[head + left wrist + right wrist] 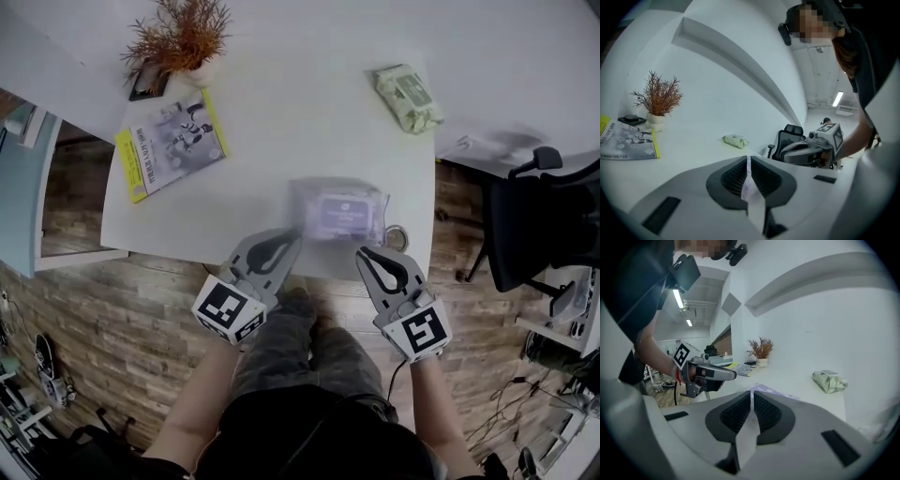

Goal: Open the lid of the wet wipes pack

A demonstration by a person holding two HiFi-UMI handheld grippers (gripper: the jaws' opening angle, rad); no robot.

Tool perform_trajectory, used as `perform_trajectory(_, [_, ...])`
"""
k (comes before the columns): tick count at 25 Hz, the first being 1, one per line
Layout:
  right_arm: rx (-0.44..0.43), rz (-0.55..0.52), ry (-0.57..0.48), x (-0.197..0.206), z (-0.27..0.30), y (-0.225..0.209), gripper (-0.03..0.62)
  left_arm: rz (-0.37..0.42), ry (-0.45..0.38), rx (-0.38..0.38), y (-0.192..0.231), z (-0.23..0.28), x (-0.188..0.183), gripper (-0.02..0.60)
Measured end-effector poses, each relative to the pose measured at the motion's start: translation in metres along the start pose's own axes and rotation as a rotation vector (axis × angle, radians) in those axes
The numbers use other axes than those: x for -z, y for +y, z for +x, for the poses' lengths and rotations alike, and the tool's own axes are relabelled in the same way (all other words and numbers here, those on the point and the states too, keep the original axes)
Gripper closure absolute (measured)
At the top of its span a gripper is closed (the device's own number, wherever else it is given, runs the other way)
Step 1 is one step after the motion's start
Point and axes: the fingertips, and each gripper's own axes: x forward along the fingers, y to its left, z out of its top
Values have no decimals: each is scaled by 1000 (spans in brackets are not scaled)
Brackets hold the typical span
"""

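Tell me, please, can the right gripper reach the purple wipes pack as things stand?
Probably yes: the purple wipes pack lies at the table edge just ahead of the right gripper, with nothing between them.

table [309, 112]: plain white
wet wipes pack [339, 211], near edge: pale purple, darker purple label
second pack [409, 97], far right: pale green, lighter label
magazine [172, 145], far left: yellow border, grey-and-white cover
plant [178, 37]: rust-orange sprigs, white pot
left gripper [289, 236], right gripper [366, 255]: grey, black pads, black-and-white marker cubes
floor [122, 319]: brown planks
chair [539, 225]: black
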Motion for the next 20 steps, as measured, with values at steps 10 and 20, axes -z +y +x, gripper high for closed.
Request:
perform_trajectory(10, [-82, -304, 147, 10, 9, 4, 572, 278, 15, 188, -10, 19, -12, 334])
perform_trajectory(20, [-175, -365, 128, 21, 21, -3, 534, 361, 132, 241, -4, 33, 10, 161])
